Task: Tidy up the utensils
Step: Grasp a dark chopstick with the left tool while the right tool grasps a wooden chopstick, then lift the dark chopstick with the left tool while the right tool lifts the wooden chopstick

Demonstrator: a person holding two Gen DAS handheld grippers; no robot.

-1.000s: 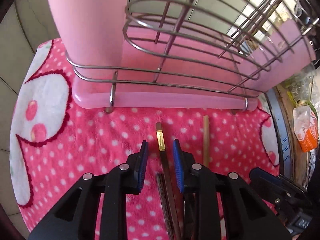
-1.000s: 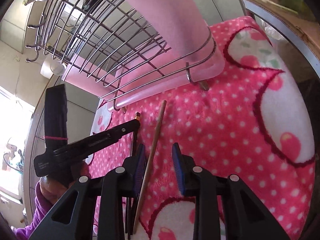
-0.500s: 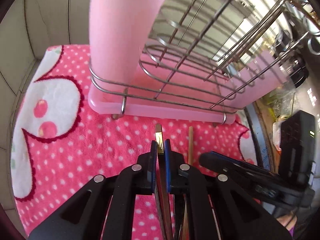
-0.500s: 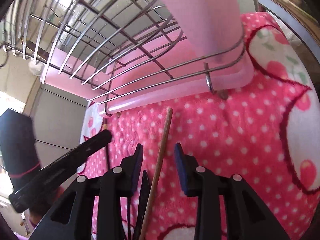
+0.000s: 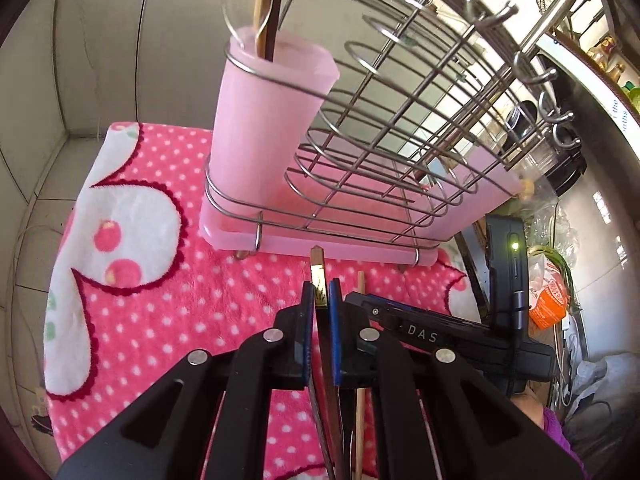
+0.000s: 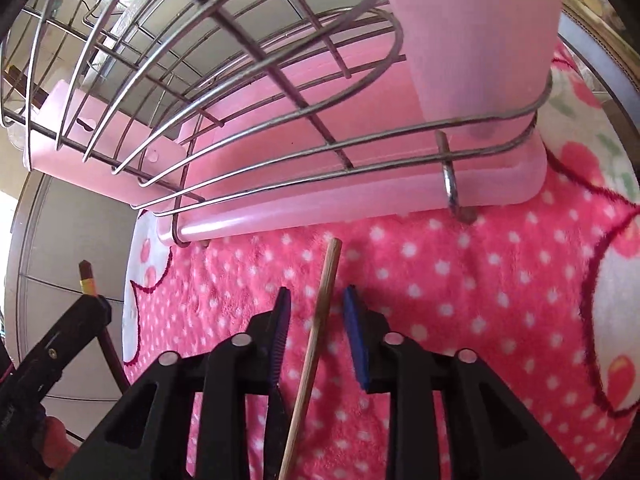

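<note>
Chopsticks are being gathered: the left tool (image 5: 321,300) is clamped on a dark chopstick (image 5: 318,276) with a gold band, lifted off the pink blanket (image 5: 160,280). The right tool (image 6: 316,312) stands open, straddling a pale wooden chopstick (image 6: 320,320) that lies on the blanket. I judge the next move is to close on it, then carry both to the pink cup (image 5: 268,120) in the wire rack (image 5: 400,140). Count: two loose chopsticks, two in the cup.
</note>
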